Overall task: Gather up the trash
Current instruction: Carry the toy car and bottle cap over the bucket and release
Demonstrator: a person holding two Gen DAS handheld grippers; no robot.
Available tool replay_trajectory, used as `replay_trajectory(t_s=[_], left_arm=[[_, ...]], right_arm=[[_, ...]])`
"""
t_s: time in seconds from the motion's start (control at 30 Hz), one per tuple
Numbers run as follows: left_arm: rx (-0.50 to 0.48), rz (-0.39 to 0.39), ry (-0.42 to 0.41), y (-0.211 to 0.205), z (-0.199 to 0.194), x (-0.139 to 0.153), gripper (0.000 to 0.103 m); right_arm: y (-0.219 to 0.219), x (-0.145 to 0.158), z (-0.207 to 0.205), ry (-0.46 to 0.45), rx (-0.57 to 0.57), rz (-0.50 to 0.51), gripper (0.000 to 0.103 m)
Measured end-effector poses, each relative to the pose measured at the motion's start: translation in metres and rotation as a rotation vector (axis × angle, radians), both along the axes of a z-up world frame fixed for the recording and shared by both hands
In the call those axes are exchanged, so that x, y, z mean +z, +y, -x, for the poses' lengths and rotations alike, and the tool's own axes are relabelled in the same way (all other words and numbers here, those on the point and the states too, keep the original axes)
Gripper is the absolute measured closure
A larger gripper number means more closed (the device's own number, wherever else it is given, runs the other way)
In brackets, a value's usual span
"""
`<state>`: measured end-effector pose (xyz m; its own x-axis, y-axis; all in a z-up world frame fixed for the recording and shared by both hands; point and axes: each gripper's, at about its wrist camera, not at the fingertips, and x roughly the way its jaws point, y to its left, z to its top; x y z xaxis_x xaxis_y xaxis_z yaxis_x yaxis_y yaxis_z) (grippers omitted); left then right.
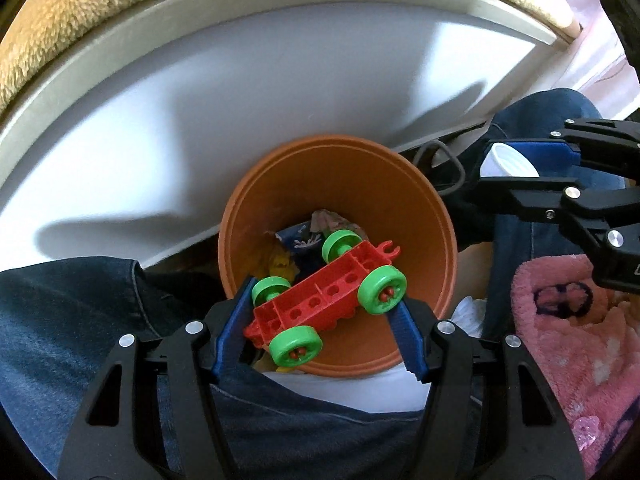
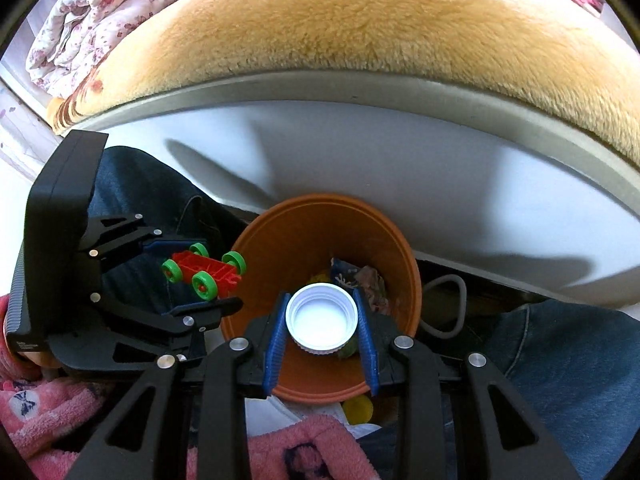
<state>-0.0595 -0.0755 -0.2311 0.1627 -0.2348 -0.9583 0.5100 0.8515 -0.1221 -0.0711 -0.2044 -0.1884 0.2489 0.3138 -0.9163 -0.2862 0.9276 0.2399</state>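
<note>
Blue pads of the left tongs [image 1: 324, 320] pinch a red toy car [image 1: 326, 300] with green wheels, held slantwise just over the near rim of the orange bin [image 1: 436, 216]. The right tongs [image 2: 322, 320] stand narrow around a white cap [image 2: 321, 319], open side up; a sliver of gap shows at each pad, so the cap looks loose or barely held, poised above the bin's mouth. What could go wrong: the car hangs at about six o'clock of the bin opening, close to the rim, so on release a wheel could catch the edge and tip the toy out onto the person's jeans. The cap sits nearer the middle and should drop clean, though it could bounce off the wrappers [image 2: 360, 276] already lying at the bottom. Beyond the bin, at twelve o'clock, runs a white bed frame [image 2: 360, 160] under a tan fleece [image 2: 360, 20].
</note>
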Motion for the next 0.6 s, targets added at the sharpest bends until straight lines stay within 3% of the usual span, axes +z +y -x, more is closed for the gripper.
replay_trajectory(t_s=[0.03, 0.07, 0.1, 0.23, 0.6], left_arm=[[0.003, -0.002, -0.002, 0.0, 0.0, 0.0, 0.039], [0.004, -0.003, -0.003, -0.002, -0.002, 0.0, 0.033], [0.007, -0.008, -0.005, -0.002, -0.002, 0.0, 0.028], [0.011, -0.018, -0.01, -0.003, -0.002, 0.0, 0.02], [0.017, -0.025, -0.004, -0.002, -0.004, 0.0, 0.019]], right_arm=[[-0.002, 0.0, -0.002, 0.0, -0.004, -0.002, 0.05], [-0.004, 0.0, -0.002, -0.002, -0.013, -0.003, 0.028], [-0.006, 0.0, -0.002, -0.008, -0.025, -0.005, 0.024], [-0.012, 0.003, -0.002, -0.022, -0.051, -0.017, 0.024], [-0.019, 0.004, -0.002, -0.025, -0.08, -0.026, 0.024]])
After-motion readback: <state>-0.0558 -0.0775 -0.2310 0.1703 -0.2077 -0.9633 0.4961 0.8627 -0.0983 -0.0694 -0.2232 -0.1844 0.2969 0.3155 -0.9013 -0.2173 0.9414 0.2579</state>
